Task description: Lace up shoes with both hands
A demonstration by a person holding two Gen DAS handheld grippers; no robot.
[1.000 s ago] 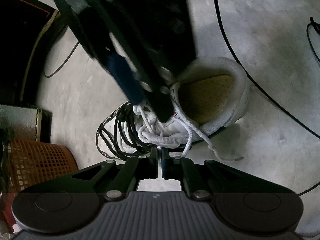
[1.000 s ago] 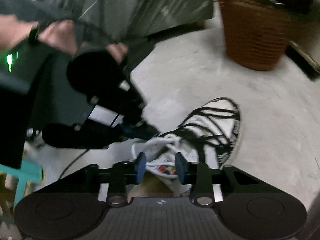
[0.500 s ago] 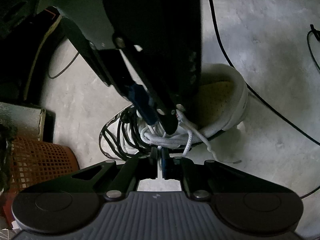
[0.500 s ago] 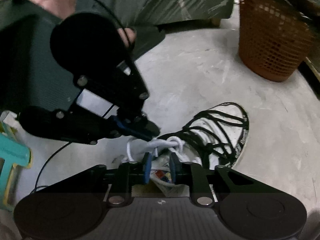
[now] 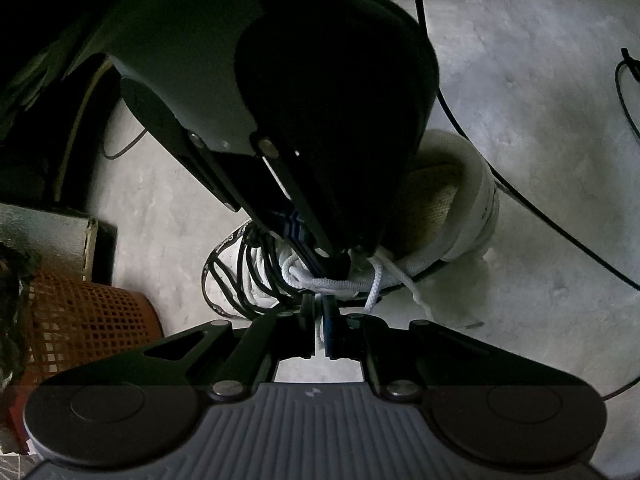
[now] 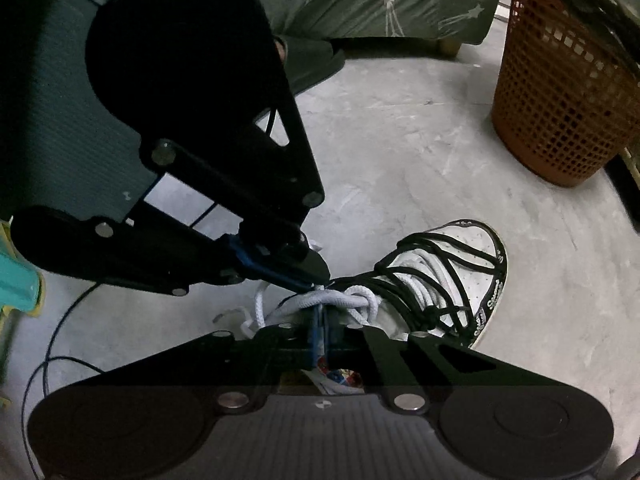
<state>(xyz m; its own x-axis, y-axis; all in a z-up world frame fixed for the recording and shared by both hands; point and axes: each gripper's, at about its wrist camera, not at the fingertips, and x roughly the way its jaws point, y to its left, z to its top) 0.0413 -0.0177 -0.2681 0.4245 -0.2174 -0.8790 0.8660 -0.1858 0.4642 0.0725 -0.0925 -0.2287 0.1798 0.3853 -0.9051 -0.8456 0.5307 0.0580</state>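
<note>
2 grippers meet over 1 white shoe (image 5: 460, 216) that sits on the grey concrete floor (image 5: 540, 80).

Left wrist view: small print runs along the shoe's black toe edge, too small to read. The left gripper (image 5: 319, 322) has its jaws opening, only a narrow gap between them, and a strand of the white lace (image 5: 340, 284) runs down through that gap; whether the pads still press it I cannot tell. The right gripper (image 5: 326, 258) comes in from above with its tips clenched at the white lace bundle over the tongue.

Right wrist view: white lettering on the shoe's (image 6: 472, 256) black sole edge is unreadable. The right gripper (image 6: 321, 320) is clamped on the white lace (image 6: 320, 300). The left gripper (image 6: 316, 276) touches the same lace from the left. An orange mesh basket (image 6: 560, 92) stands well apart.
</note>
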